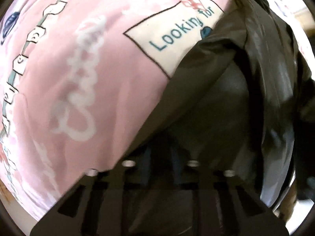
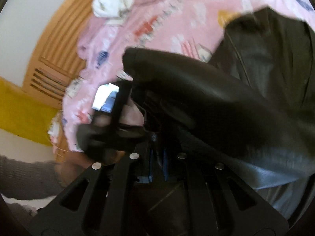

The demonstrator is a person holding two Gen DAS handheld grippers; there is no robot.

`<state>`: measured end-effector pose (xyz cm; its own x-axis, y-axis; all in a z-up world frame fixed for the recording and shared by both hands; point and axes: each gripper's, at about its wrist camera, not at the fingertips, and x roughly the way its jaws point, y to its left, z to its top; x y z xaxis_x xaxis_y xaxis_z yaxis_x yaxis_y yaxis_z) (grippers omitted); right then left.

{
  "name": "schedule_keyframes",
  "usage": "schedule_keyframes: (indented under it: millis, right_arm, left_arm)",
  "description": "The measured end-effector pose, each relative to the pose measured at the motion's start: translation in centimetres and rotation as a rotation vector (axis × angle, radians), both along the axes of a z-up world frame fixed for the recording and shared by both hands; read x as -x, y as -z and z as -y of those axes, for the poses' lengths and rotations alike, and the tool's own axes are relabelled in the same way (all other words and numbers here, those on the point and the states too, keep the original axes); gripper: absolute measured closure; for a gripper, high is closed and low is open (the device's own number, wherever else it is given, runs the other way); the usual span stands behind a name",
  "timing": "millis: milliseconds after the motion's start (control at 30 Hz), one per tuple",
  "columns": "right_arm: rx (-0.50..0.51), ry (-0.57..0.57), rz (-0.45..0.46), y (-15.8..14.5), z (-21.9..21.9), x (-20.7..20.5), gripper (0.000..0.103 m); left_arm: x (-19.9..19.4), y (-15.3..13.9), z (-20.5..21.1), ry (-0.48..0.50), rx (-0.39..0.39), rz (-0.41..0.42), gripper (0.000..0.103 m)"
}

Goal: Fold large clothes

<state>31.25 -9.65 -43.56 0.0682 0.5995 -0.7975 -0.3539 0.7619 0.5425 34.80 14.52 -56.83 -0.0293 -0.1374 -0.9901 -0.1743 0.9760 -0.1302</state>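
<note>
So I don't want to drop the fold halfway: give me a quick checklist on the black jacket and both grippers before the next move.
1. Right gripper shut on black jacket: ok, fabric runs between its fingers.
2. Left gripper gripping the jacket: cannot tell, tips lost in dark fabric.
3. Jacket lying flat: not ok, bunched and creased.
4. Pink bedsheet under the jacket bare for laying down: ok on the near part.
5. White clothes pile away from the jacket: ok.
6. Picture sharp enough: not ok, blurred.
</note>
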Motion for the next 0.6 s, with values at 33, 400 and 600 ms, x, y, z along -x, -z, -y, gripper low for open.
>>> schedule_keyframes:
  millis: [33,400,600]
  right_arm:
    - [0.021,0.001,-0.018,1.3,-0.2,0.4,0.092]
    - [0.024,0.028,-0.116,6.5,-1.3,3.8,0.047]
    - [-0.126,0.106,-0.102,1.6,2.2,6.1,0.039]
  left_arm:
    - [0.1,-0.5,-0.4,0.015,-0.019,0.003,0.090]
    - [-0.8,-7.6,-4.6,0.011,-0.057,0.109,0.090]
    - [-4.2,-11.9,5.5,0.124,0.013,0.191,0.059]
